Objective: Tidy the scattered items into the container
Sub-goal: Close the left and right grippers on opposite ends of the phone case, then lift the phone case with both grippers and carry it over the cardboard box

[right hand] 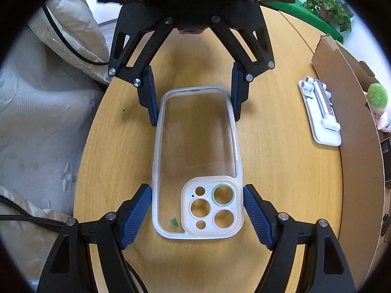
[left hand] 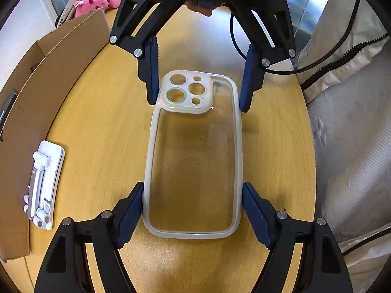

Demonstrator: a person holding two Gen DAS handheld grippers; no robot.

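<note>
- Phone case: a clear, glossy shell with a milky, rounded rim and a raised block of round lens holes. It lies flat at the middle of the table, held between the two claws, outside the box.
- Left gripper: black linkage arms with ribbed dark-blue pads. The pads pinch the long rims at the plain end of the case.
- Right gripper: the same build, facing the other way and straddling the lens-hole end. The pads sit hard beside both rims; whether they press cannot be told.
- Table: a round top of pale yellow wood grain, smooth and matt.
- Cardboard box: plain brown board standing at the table's edge, with one flap upright.
- Phone stand: white plastic, folded flat, lying on the table just beside the box wall.
- Surroundings: cream quilted fabric with a dark zip and a black cable; a pink plush toy behind the box; a leafy potted plant beyond the table.
</note>
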